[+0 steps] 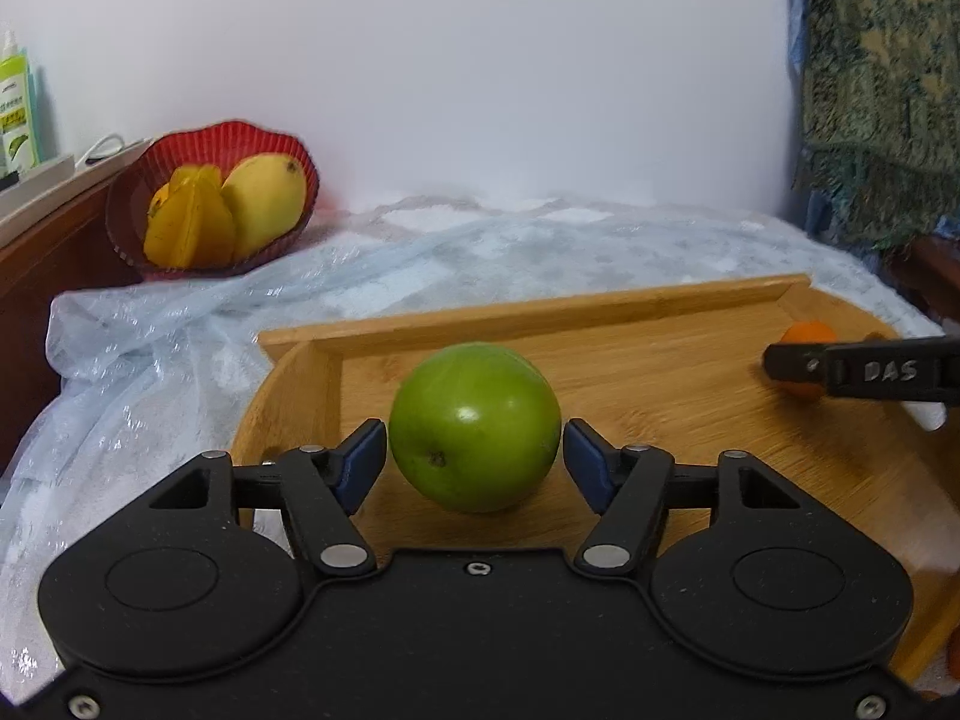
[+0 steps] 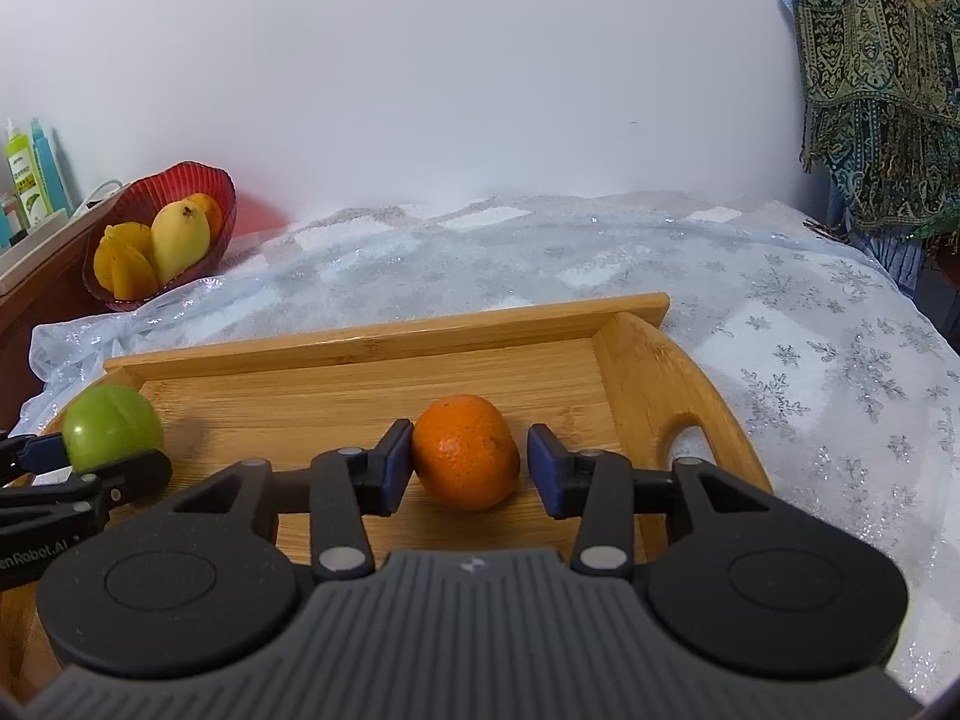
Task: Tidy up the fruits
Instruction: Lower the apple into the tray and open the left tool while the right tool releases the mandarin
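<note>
A green apple [image 1: 474, 426] lies on the wooden tray [image 1: 690, 384]. My left gripper [image 1: 474, 459] is open around it, its blue pads close on both sides with a thin gap. An orange tangerine [image 2: 465, 450] lies on the same tray [image 2: 336, 396]. My right gripper [image 2: 469, 465] is open around it; the left pad is touching or nearly touching it, the right pad stands clear. The apple [image 2: 111, 427] and tangerine [image 1: 807, 333] each show in the other view. A red bowl [image 1: 180, 150] at the far left holds a mango [image 1: 264, 201] and a starfruit [image 1: 189, 222].
The tray sits on a pale glittery cloth [image 2: 810, 324] over a bed. A wooden ledge with bottles [image 1: 15, 108] stands at the far left behind the bowl [image 2: 222, 192]. A patterned fabric [image 2: 882, 72] hangs at the right. A white wall lies behind.
</note>
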A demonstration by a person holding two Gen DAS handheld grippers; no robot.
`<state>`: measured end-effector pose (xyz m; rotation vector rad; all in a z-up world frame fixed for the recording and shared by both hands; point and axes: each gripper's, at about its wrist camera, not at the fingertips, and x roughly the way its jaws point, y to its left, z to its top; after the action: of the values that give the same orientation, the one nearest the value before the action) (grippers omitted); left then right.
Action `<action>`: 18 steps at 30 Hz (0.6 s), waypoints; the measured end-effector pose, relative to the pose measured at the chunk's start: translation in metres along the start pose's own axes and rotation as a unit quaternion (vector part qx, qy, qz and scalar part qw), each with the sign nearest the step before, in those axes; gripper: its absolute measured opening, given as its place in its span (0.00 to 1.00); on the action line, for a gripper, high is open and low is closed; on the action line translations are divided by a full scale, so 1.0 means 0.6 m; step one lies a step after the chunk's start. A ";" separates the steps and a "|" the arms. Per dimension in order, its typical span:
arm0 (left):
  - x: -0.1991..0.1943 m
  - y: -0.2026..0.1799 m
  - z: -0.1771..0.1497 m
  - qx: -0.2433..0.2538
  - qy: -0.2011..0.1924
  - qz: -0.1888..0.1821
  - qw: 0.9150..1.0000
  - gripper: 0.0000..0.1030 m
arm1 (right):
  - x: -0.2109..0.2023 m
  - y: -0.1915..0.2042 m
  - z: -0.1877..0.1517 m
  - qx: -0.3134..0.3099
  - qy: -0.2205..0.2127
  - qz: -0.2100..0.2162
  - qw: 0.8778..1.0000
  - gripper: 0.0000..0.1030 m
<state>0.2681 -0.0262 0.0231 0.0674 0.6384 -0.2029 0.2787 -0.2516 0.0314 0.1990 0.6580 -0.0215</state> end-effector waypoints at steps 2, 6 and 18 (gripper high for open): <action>0.002 0.007 0.002 -0.014 0.005 -0.003 1.000 0.63 | 0.000 0.000 0.000 0.000 0.003 -0.001 1.000 0.58; 0.005 0.016 0.002 -0.023 0.011 -0.004 1.000 0.67 | -0.001 -0.001 0.000 -0.001 0.004 -0.002 1.000 0.60; -0.002 0.022 0.002 -0.020 0.011 -0.009 1.000 0.88 | -0.006 -0.006 -0.002 0.006 0.006 -0.013 1.000 0.73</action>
<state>0.2709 -0.0135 0.0249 0.0257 0.6641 -0.2073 0.2747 -0.2553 0.0319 0.2019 0.6729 -0.0493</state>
